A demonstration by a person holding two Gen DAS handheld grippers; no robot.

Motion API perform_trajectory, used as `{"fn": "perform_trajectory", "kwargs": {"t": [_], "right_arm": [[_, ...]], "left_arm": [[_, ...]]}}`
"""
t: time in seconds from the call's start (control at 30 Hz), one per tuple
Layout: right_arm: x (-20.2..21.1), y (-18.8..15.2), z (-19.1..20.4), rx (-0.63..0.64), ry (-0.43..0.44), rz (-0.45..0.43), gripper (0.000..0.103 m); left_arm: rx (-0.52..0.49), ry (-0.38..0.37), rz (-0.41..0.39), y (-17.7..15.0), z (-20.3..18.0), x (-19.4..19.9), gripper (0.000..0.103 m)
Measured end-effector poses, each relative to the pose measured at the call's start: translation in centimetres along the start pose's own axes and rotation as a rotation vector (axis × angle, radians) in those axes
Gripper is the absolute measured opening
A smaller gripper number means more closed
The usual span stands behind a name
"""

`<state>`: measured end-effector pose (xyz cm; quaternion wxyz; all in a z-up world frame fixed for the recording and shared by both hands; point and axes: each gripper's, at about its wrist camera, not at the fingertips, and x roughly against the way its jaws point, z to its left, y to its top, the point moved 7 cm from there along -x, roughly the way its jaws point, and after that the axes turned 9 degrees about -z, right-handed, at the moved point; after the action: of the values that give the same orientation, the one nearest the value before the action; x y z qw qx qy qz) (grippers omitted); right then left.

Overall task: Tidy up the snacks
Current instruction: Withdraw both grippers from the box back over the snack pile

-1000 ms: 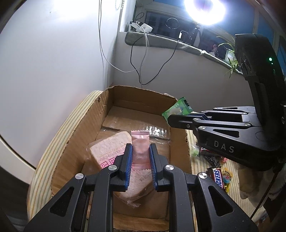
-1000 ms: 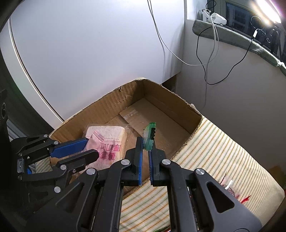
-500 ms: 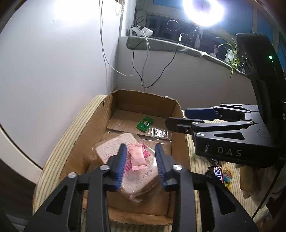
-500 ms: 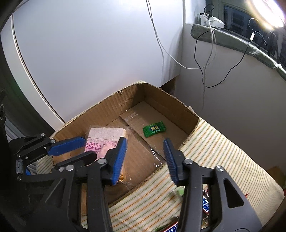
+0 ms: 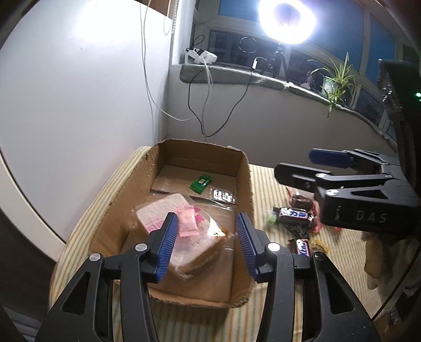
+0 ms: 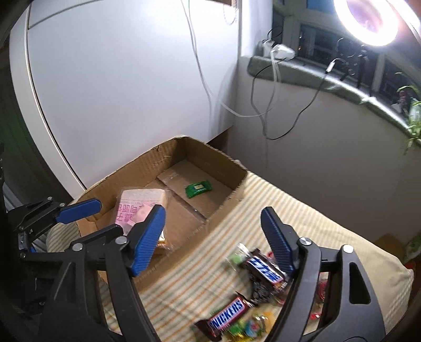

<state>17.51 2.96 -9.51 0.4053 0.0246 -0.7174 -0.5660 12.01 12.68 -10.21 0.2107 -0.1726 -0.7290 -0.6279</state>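
Observation:
An open cardboard box (image 5: 244,184) (image 6: 147,168) stands on a striped cloth (image 5: 276,184). Inside it lies a wrapped bread loaf (image 5: 158,210) (image 6: 139,196) with a small pink packet (image 5: 187,221) resting on top. A green packet (image 5: 201,182) (image 6: 198,188) lies flat on the box floor. My left gripper (image 5: 206,223) hovers above the bread, its jaws opening with nothing pressed between them. Over the box's right edge and the cloth, my right gripper (image 6: 211,213) is empty, its jaws opening wide. Loose Snickers bars (image 6: 227,315) (image 5: 293,214) lie beneath it.
Several loose candies and wrappers (image 6: 250,326) are scattered on the cloth to the right of the box. A white wall panel (image 5: 79,105) stands behind the box. Cables (image 5: 205,105) hang from the window sill (image 5: 236,76), where a ring light (image 5: 286,18) glares.
Both grippers opened: the pink packet dropped onto the bread and the green packet onto the box floor. Both pulled back and up, the right one swinging over the loose snacks.

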Motion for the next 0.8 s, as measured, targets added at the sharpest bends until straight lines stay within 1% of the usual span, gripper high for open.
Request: {"fn": "perform_trajectory", "kwargs": {"t": [0.33,0.43,0.5,0.8], "right_arm": [[3.7,-1.2,-2.6,-0.032,-0.085,-0.036,0.08],[4.8,-1.5,-3.2,-0.043,-0.103,-0.046,0.08],[5.3,-1.7,-3.6,-0.05,-0.109,-0.051,0.081],[7.2,-3.5,-5.5,-0.073,-0.189,-0.053,0.082]], "left_arm": [[-0.015,-0.039,-0.003,-0.5,-2.6,1.3,0.045],[-0.024,-0.033,-0.015,-0.5,-3.2,1.6,0.045],[-0.022,-0.038,-0.016,-0.5,-3.4,1.7,0.045],[-0.034,-0.055,-0.003,-1.0,-4.8,2.1,0.045]]}}
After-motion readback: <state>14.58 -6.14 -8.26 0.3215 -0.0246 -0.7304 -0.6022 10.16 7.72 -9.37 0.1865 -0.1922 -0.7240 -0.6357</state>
